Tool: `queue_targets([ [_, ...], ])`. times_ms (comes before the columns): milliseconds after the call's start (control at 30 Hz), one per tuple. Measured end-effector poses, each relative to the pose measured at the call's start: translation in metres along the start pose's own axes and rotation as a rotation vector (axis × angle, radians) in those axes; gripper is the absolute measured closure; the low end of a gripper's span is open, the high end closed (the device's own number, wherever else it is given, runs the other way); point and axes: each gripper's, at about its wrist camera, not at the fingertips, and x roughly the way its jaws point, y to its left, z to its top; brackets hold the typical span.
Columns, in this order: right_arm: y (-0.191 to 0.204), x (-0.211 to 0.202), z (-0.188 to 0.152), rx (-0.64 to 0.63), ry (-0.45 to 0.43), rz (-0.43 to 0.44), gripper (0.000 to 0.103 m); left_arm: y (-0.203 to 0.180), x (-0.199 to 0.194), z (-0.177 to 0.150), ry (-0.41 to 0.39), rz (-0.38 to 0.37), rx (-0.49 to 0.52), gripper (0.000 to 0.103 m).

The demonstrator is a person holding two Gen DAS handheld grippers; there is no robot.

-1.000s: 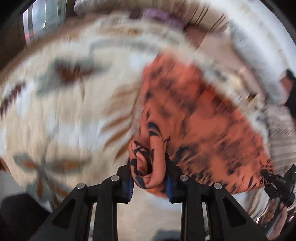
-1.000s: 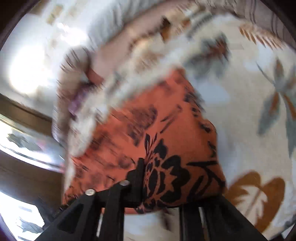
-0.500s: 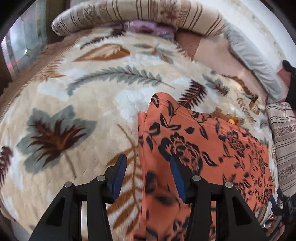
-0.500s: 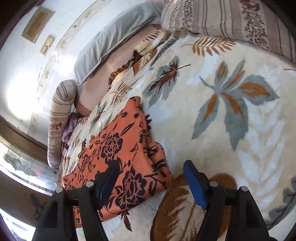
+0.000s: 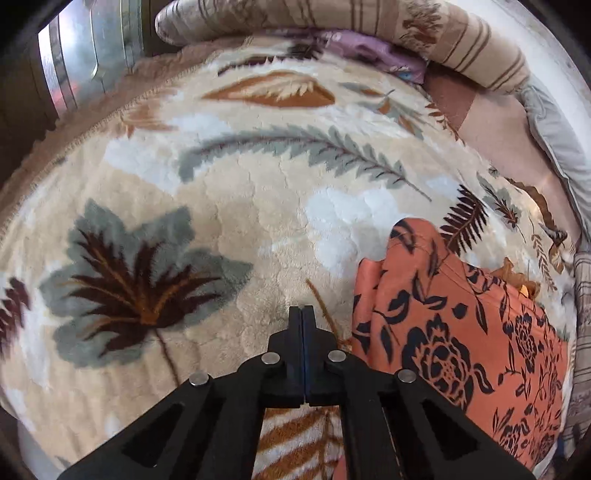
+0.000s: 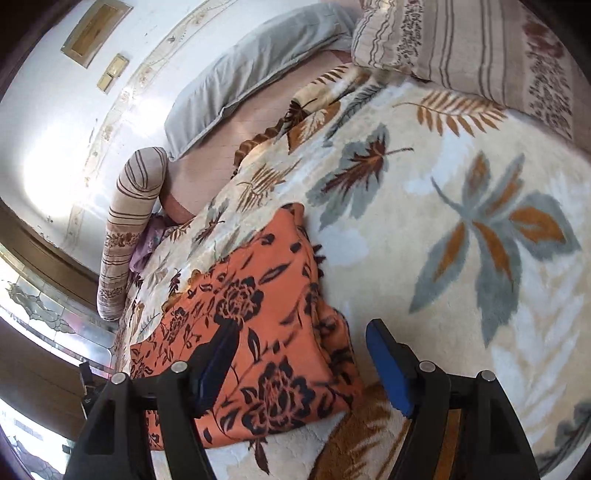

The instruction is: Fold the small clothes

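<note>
An orange garment with a black flower print point(image 5: 461, 332) lies folded on the leaf-patterned blanket point(image 5: 240, 221). My left gripper point(image 5: 303, 314) is shut with nothing in it, hovering over bare blanket just left of the garment's edge. In the right wrist view the same garment point(image 6: 258, 325) fills the lower left. My right gripper point(image 6: 301, 354) stands open above the garment's near corner. Its left finger hangs over the cloth and its right finger over the blanket point(image 6: 461, 258), neither pad pressing on anything.
Striped pillows point(image 5: 369, 22) point(image 6: 480, 44) and a grey pillow point(image 6: 251, 74) line the far edges of the bed. A purple cloth point(image 5: 369, 51) is tucked beside a striped pillow. A white wall point(image 6: 74, 110) and a window point(image 5: 74, 55) border the bed.
Both grippers let go of the orange garment, which now lies flat. My left gripper drew away to the left and shut empty. My right gripper opened and backed off slightly.
</note>
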Motion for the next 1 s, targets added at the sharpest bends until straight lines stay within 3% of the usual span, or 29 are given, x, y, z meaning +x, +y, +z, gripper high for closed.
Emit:
queue_targets([
  [33, 0.001, 0.001, 0.007, 0.006, 0.000, 0.022, 0.029, -0.003, -0.011, -0.002, -0.026, -0.002, 0.021, 0.101],
  [67, 0.004, 0.005, 0.016, 0.013, 0.008, 0.053, 0.029, -0.009, -0.024, -0.006, -0.054, -0.015, 0.049, 0.095],
  [133, 0.011, 0.015, 0.032, 0.018, 0.040, 0.121, 0.029, -0.021, -0.050, -0.018, -0.102, -0.061, 0.108, 0.073],
  [167, 0.015, 0.021, 0.037, 0.017, 0.061, 0.155, 0.029, -0.027, -0.059, -0.028, -0.121, -0.082, 0.135, 0.056],
  [200, 0.021, 0.036, 0.045, 0.017, 0.108, 0.212, 0.029, -0.035, -0.067, -0.038, -0.131, -0.099, 0.168, 0.048],
  [300, 0.030, 0.091, 0.065, 0.047, 0.268, 0.329, 0.029, -0.058, -0.066, -0.074, -0.101, -0.131, 0.267, 0.047],
  [367, 0.024, 0.132, 0.081, 0.070, 0.338, 0.275, 0.028, -0.065, -0.047, -0.090, -0.031, -0.090, 0.303, 0.047],
  [400, 0.014, 0.149, 0.092, 0.082, 0.319, 0.193, 0.028, -0.064, -0.034, -0.098, -0.018, -0.047, 0.314, 0.046],
  [433, 0.000, 0.156, 0.102, 0.134, 0.264, 0.158, 0.029, -0.063, -0.033, -0.101, -0.054, -0.034, 0.325, 0.044],
  [533, -0.014, 0.137, 0.112, 0.232, 0.136, 0.145, 0.028, -0.064, -0.040, -0.102, -0.067, -0.027, 0.329, 0.043],
  [667, 0.007, 0.076, 0.082, 0.089, 0.123, 0.170, 0.028, -0.061, -0.048, -0.098, -0.066, -0.044, 0.291, 0.044],
  [800, 0.009, 0.011, 0.016, 0.155, 0.131, 0.323, 0.021, -0.058, -0.070, -0.109, -0.124, -0.062, 0.267, 0.042],
  [833, 0.011, 0.003, -0.005, 0.172, 0.158, 0.382, 0.013, -0.058, -0.072, -0.112, -0.133, -0.065, 0.272, 0.041],
  [900, 0.015, 0.004, -0.028, 0.163, 0.217, 0.429, 0.012, -0.057, -0.068, -0.117, -0.121, -0.050, 0.287, 0.036],
  [933, 0.015, 0.012, -0.037, 0.157, 0.225, 0.419, 0.013, -0.055, -0.062, -0.119, -0.096, -0.030, 0.293, 0.036],
  [1000, -0.009, 0.035, -0.047, 0.213, 0.224, 0.256, 0.013, -0.049, -0.043, -0.120, -0.037, 0.044, 0.303, 0.030],
])
